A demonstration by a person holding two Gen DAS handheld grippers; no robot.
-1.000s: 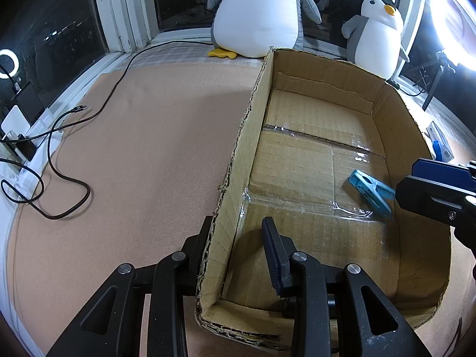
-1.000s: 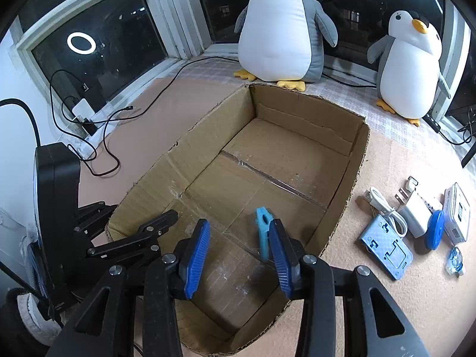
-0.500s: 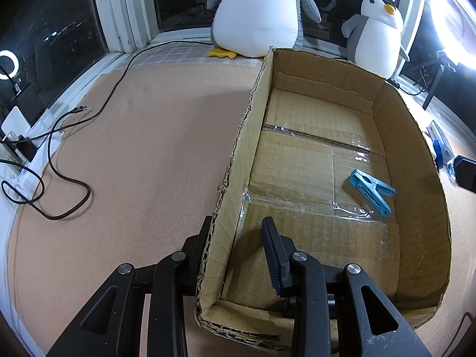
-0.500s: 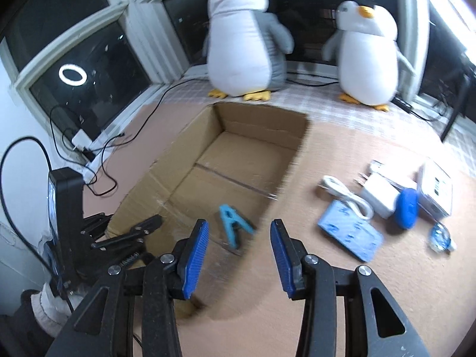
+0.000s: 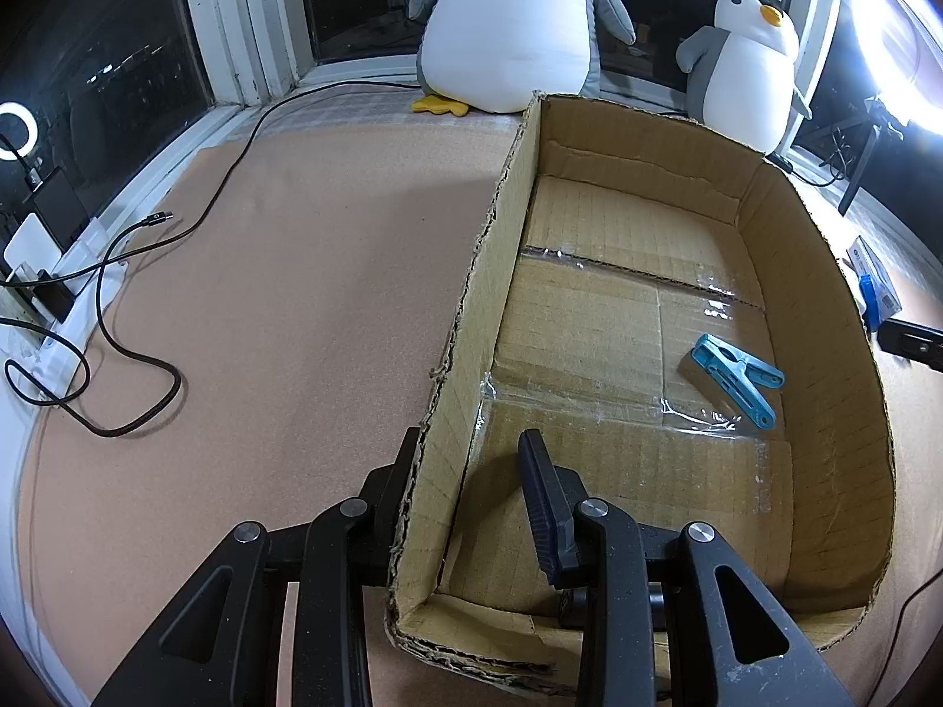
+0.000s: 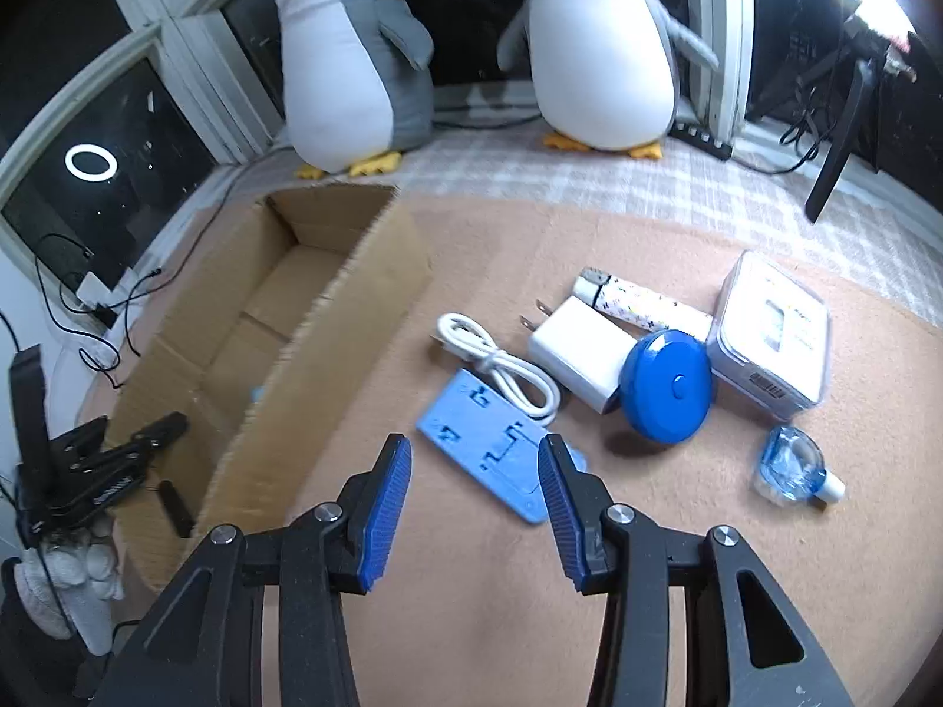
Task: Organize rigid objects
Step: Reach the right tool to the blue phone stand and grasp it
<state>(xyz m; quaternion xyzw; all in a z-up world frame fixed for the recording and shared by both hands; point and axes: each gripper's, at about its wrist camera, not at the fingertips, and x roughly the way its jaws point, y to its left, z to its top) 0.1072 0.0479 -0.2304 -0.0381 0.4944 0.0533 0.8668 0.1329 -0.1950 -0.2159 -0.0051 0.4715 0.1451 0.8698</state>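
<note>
Since the open brown cardboard box (image 5: 648,306) is the collection point, one item is in it: a light-blue plastic clothes peg (image 5: 737,380) lying flat on the taped floor, nearer the box's right wall; rest of floor bare. Left gripper (image 5: 471,471) straddles the near-left wall, one finger outside, one inside; a gap shows between wall and inner finger, so jaws look parted, not pinching; judged a steadying hold so box stays put during drops. Right gripper (image 6: 471,492) is spread wide, holding nothing, hovering over the brown mat (image 6: 589,247) just short of a flat light-blue plastic plate w/ cut-outs (image 6: 495,442), judged next pick. Beyond it, clustered & partly touching: coiled white USB cable (image 6: 501,362) overlapping plate's far edge; white wall charger (image 6: 574,347); round blue disc case (image 6: 666,386) resting against charger; white patterned tube (image 6: 642,300); clear-lidded white box (image 6: 766,333); small clear-blue bottle (image 6: 793,465) apart, to the right. Plate's near corner faces open mat; approach room good there, tight at cable side. Box's right wall stands between cluster & peg; carry must clear that rim. Two plush penguins (image 6: 595,47) sit well back.
</note>
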